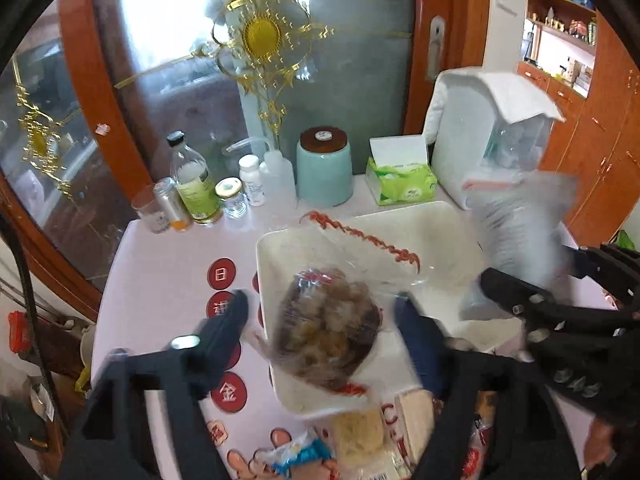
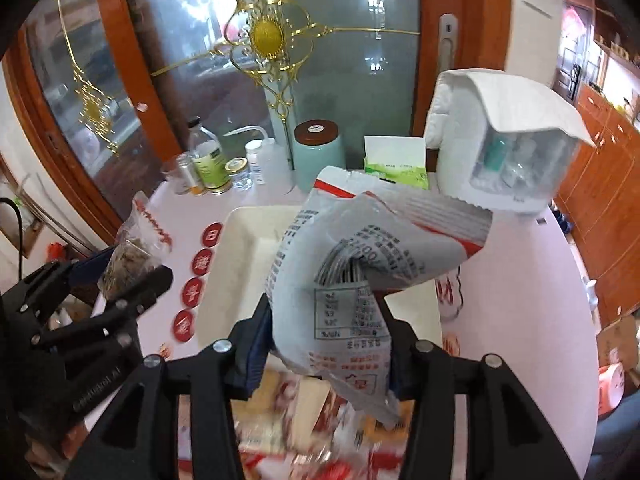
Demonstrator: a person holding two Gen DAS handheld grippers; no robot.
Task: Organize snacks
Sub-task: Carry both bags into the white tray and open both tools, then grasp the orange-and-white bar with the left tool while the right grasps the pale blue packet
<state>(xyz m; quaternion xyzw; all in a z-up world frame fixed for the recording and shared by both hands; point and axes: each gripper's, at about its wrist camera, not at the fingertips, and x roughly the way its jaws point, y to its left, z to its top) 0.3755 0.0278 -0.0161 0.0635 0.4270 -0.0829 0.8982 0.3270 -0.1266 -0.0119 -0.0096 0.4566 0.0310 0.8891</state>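
My left gripper (image 1: 320, 312) is wide open over the near end of the white tray (image 1: 444, 220). A clear bag of brown snacks with a red-printed top (image 1: 328, 332) hangs between its fingers and looks falling or loose; contact is unclear. My right gripper (image 2: 328, 332) is shut on a silver-grey snack packet (image 2: 360, 264) with printed text, held above the tray (image 2: 240, 240). The right gripper also shows in the left wrist view (image 1: 532, 292) at the tray's right edge. The left gripper shows in the right wrist view (image 2: 116, 276) with the clear bag (image 2: 132, 252).
More snack packets (image 1: 372, 436) lie on the pink table at the tray's near side. Bottles and jars (image 1: 200, 192), a teal canister (image 1: 324, 168), a green tissue box (image 1: 400, 180) and a white covered box (image 1: 492, 136) stand behind the tray. A glass door is behind.
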